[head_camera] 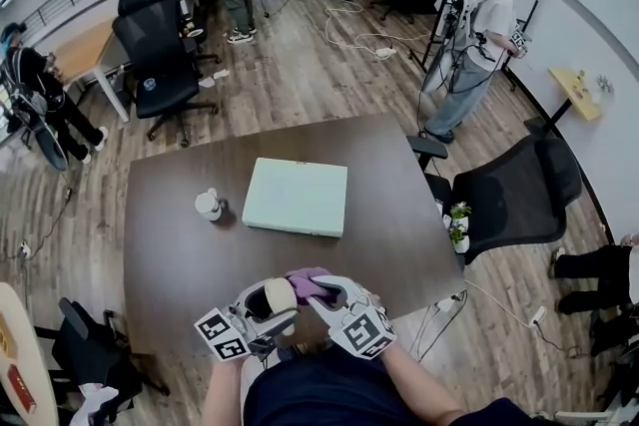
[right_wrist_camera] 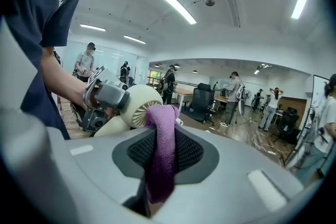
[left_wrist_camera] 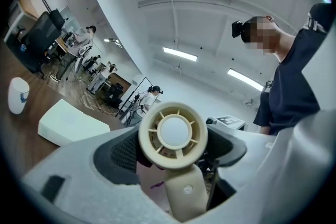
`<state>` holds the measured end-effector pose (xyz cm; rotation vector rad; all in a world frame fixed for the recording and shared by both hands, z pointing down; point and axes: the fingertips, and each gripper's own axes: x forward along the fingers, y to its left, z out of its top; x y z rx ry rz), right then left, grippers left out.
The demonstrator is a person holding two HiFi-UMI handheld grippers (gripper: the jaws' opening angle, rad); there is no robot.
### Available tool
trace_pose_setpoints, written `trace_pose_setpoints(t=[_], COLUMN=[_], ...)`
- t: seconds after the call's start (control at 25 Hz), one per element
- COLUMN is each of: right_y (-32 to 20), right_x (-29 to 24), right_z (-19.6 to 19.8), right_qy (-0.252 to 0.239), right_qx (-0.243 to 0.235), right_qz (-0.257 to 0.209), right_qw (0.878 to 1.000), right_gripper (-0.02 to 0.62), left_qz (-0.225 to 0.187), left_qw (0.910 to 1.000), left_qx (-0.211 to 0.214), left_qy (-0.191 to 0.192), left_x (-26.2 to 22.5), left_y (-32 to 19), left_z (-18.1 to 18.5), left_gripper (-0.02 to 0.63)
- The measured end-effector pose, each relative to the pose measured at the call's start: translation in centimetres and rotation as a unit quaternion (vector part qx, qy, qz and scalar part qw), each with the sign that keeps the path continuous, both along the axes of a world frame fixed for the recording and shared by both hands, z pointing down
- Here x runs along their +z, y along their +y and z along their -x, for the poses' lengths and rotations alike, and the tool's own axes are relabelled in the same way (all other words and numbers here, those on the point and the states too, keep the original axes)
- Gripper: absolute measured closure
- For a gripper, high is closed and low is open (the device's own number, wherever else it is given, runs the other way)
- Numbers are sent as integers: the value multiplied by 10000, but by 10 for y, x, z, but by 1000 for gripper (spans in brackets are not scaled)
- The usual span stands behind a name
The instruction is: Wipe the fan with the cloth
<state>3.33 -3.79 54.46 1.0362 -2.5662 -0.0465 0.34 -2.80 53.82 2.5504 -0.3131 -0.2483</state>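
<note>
Near the table [head_camera: 170, 314] edge, cloth [head_camera: 308, 281] touches fan [head_camera: 268, 298]

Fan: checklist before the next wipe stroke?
1. Fan clamped between the left gripper jaws: ok.
2. Cloth pinched in the right gripper jaws, free end sticking out ahead: ok.
3. Cloth end meets the fan's grille: ok, it appears to touch in the right gripper view.
4. Fan blades stopped: cannot tell.
5. Both grippers well apart from the white box and cup on the table: ok.
</note>
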Motion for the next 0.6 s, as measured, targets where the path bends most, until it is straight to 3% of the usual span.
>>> trace_pose_setpoints(t=[0.6], right_y=[-7], right_x=[3], right_z=[-5], right_qy=[-158], right_qx=[340], right_qz=[102], right_qw=[9992], right_gripper=[511], left_qz=[-136], left_qw=[9983], left_qx=[95], left_qy=[-566], left_x=[20], left_y=[3], left_z=[-3], left_gripper=[230])
